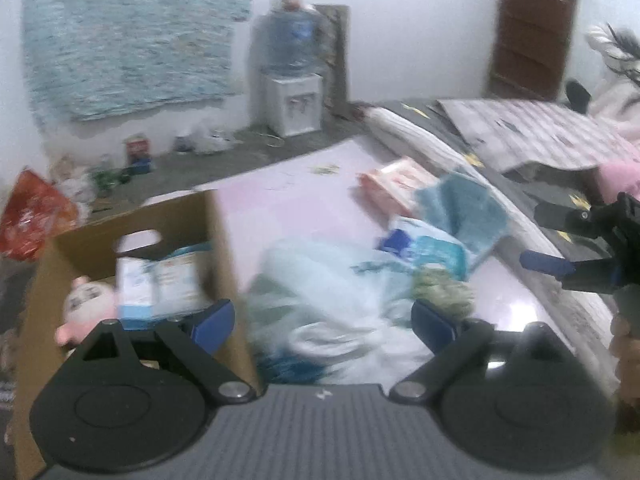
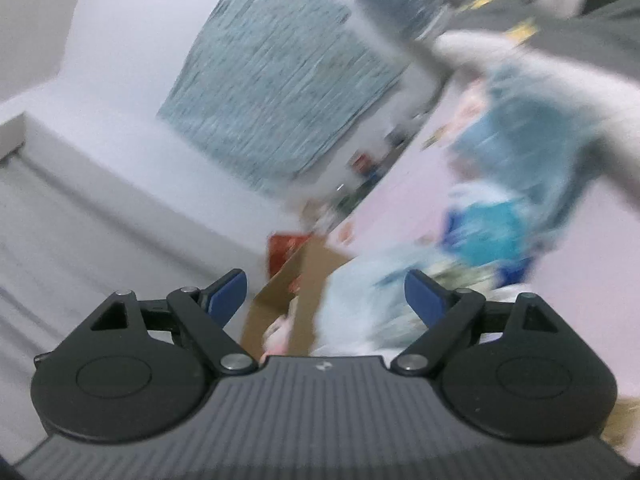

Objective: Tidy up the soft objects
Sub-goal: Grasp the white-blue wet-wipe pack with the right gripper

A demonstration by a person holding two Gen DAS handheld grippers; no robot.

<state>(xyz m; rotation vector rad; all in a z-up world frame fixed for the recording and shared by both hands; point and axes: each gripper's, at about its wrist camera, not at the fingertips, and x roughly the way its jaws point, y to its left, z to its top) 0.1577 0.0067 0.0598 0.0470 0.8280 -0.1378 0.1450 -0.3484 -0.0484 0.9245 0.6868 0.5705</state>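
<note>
- Left gripper: level, low over pink tabletop, jaws wide open w/ nothing between; pale bag lies just ahead.
- Right gripper: tilted hard, jaws open, empty; seen from left cam at right edge, w/ a bit of the person's hand below it.
- Box left of bag: pink plush and white-blue pack inside.
- Teal cloth, blue packet, green fuzzy bit on tabletop, touching/overlapping.
- Right cam badly smeared; plush there half hidden by box wall; bag contents unreadable.
</note>
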